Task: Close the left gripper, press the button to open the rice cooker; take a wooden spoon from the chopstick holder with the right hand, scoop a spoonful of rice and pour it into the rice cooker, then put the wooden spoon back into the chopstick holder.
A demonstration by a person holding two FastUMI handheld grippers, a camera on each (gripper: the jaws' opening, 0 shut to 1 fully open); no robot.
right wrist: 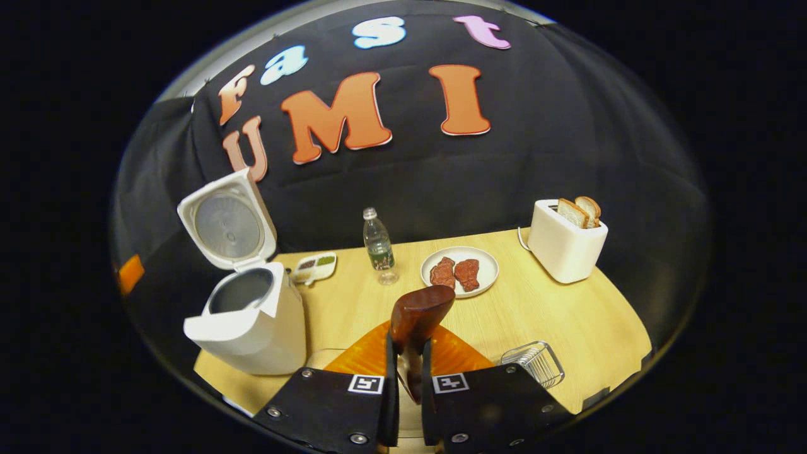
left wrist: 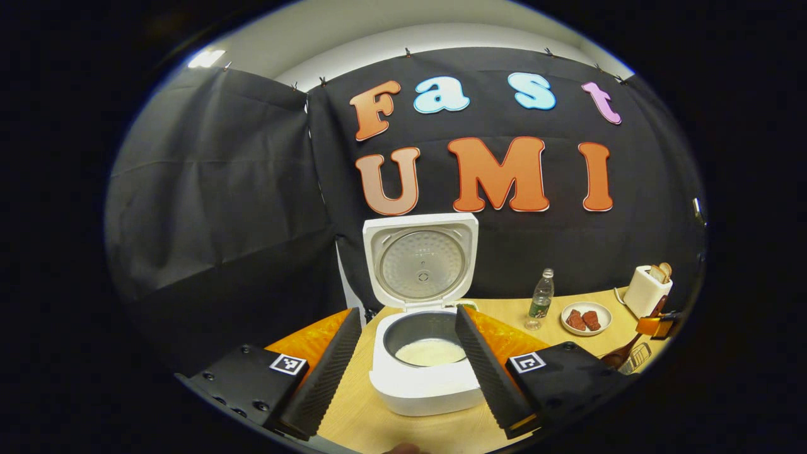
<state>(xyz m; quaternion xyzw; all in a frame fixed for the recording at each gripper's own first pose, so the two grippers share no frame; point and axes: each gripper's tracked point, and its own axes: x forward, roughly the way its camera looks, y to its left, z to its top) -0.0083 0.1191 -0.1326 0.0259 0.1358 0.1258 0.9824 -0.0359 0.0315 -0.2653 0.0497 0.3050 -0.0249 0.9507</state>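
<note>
Right gripper (right wrist: 408,372) fingers clamp the wooden spoon (right wrist: 417,315), bowl tilted up, above the table (right wrist: 567,315), with the holder (right wrist: 534,362) just beside. Left gripper (left wrist: 403,359) fingers stand apart before the open cooker (left wrist: 423,353) at the table's left edge.

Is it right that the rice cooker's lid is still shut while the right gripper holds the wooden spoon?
Not quite. The rice cooker has its lid standing open, with rice inside the pot, as the left gripper view shows. The rest is right: the right gripper holds the wooden spoon between its fingers.
</note>
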